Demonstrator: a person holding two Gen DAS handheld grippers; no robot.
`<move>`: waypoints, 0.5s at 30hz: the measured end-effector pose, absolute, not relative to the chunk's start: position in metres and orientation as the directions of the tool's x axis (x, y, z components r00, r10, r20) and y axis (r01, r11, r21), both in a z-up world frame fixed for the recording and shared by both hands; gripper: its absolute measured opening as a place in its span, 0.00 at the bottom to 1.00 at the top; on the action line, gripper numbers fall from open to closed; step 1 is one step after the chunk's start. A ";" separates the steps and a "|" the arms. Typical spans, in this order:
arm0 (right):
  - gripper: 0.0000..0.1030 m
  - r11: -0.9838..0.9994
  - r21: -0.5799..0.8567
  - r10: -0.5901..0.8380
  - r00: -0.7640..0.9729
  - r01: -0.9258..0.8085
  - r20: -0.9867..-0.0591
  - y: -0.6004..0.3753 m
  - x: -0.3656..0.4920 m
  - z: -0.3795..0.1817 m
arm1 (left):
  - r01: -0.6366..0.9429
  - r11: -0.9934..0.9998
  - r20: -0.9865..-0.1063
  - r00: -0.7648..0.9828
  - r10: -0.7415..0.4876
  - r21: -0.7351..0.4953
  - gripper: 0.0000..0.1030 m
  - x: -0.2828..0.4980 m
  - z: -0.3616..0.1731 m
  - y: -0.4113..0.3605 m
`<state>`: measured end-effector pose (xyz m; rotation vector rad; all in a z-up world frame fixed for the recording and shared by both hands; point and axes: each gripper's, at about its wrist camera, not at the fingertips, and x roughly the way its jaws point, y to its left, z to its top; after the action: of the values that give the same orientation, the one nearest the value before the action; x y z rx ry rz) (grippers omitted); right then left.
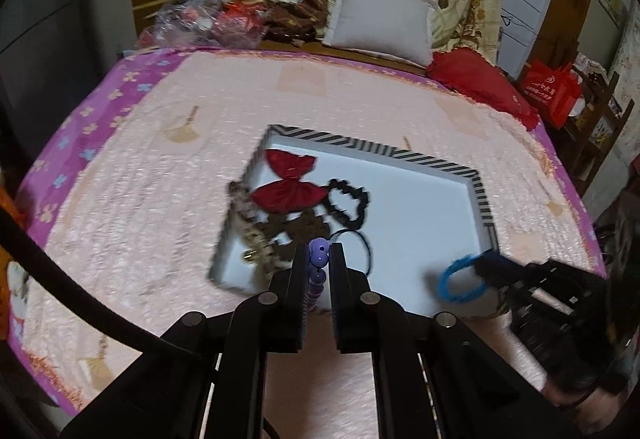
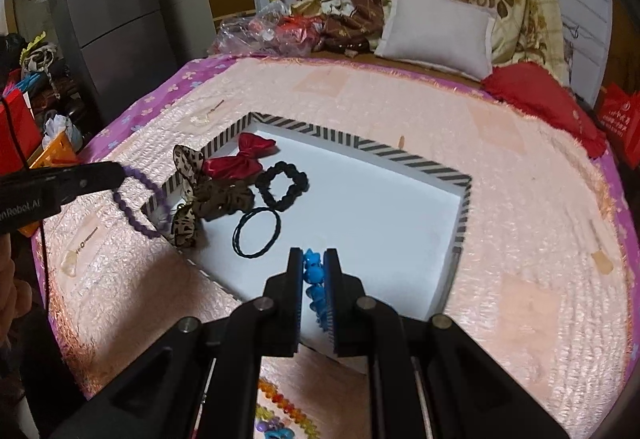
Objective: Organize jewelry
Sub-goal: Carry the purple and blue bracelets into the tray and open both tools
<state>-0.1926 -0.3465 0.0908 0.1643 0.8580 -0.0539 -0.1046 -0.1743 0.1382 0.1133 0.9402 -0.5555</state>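
Left wrist cam: our left gripper (image 1: 319, 251) is clamped on a purple bead bracelet (image 1: 318, 253), hanging over the near edge of the striped-rim tray (image 1: 478, 191) on the pink bedspread (image 1: 160, 159). Red bow (image 1: 289, 181) sits inside.

Right wrist cam: our right gripper (image 2: 313, 259) pinches a blue bead bracelet (image 2: 313, 273) above the tray's near side; black scrunchie (image 2: 282, 185) and thin black hair tie (image 2: 256, 233) lie inside.

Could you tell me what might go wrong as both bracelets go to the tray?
The purple bracelet hangs near the tray rim, so it may snag or land on the bedspread. The leopard bow already droops over that rim and could be knocked out. The blue bracelet may slip.
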 end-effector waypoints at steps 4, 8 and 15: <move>0.09 0.975 0.195 0.078 0.655 0.108 -0.752 -0.346 -0.183 0.084 | 0.514 0.836 -0.797 0.415 -0.438 -0.192 0.00 -0.101 0.129 -0.195; 0.09 0.962 0.235 0.097 0.624 0.142 -0.776 -0.356 -0.169 0.064 | 0.495 0.840 -0.820 0.371 -0.436 -0.223 0.00 -0.090 0.102 -0.203; 0.09 0.946 0.214 0.052 0.541 0.242 -0.840 -0.381 -0.152 0.027 | 0.435 0.880 -0.866 0.347 -0.361 -0.192 0.00 -0.068 0.059 -0.188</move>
<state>-0.1522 -0.3808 0.0275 0.3230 0.9978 -0.1153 -0.0681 -0.1882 0.0586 0.0763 1.1014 -0.5164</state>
